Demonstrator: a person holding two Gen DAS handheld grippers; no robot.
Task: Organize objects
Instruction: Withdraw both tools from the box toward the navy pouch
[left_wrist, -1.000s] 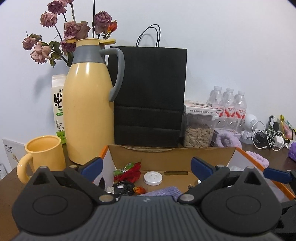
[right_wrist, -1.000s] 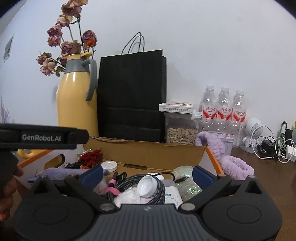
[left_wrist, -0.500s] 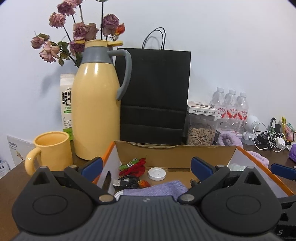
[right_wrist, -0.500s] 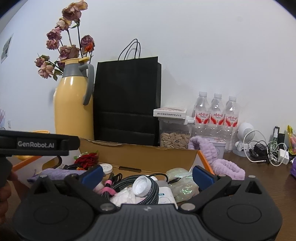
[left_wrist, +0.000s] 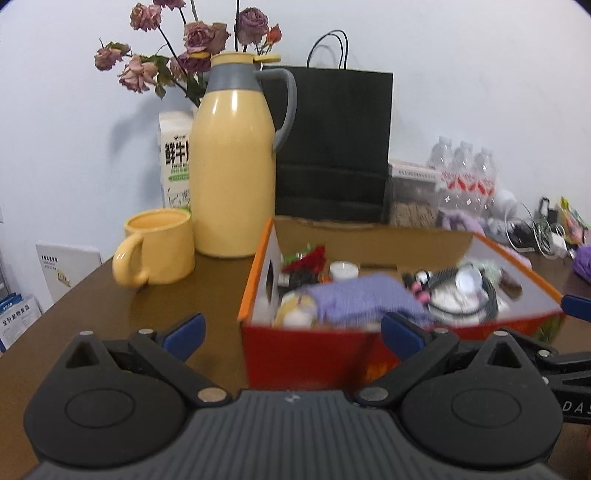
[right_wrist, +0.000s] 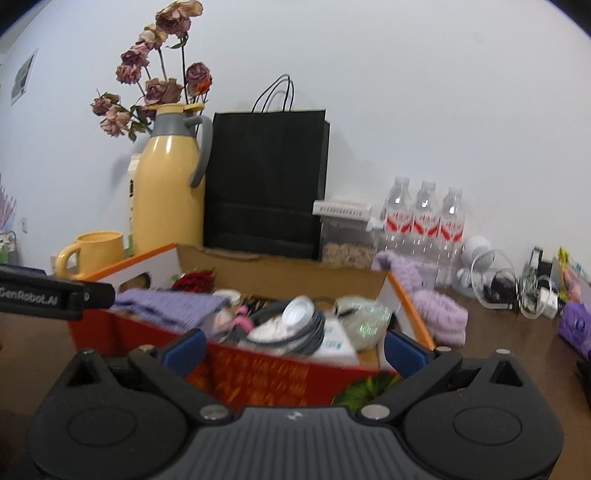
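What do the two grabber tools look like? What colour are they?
Both look alike. The left tool has a dark grey ribbed body, two black arms with big round discs and silver bolts, and blue pads on its fingertips. The right tool has the same shape and the same blue pads. In the right wrist view, the side of the left tool carries white letters reading GenRobot.AI.

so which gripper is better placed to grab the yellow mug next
Left, probably. The left gripper is open and empty, and the yellow mug stands on the table just ahead and left of it. In the right wrist view, the right gripper faces the box, the mug far left beyond it.
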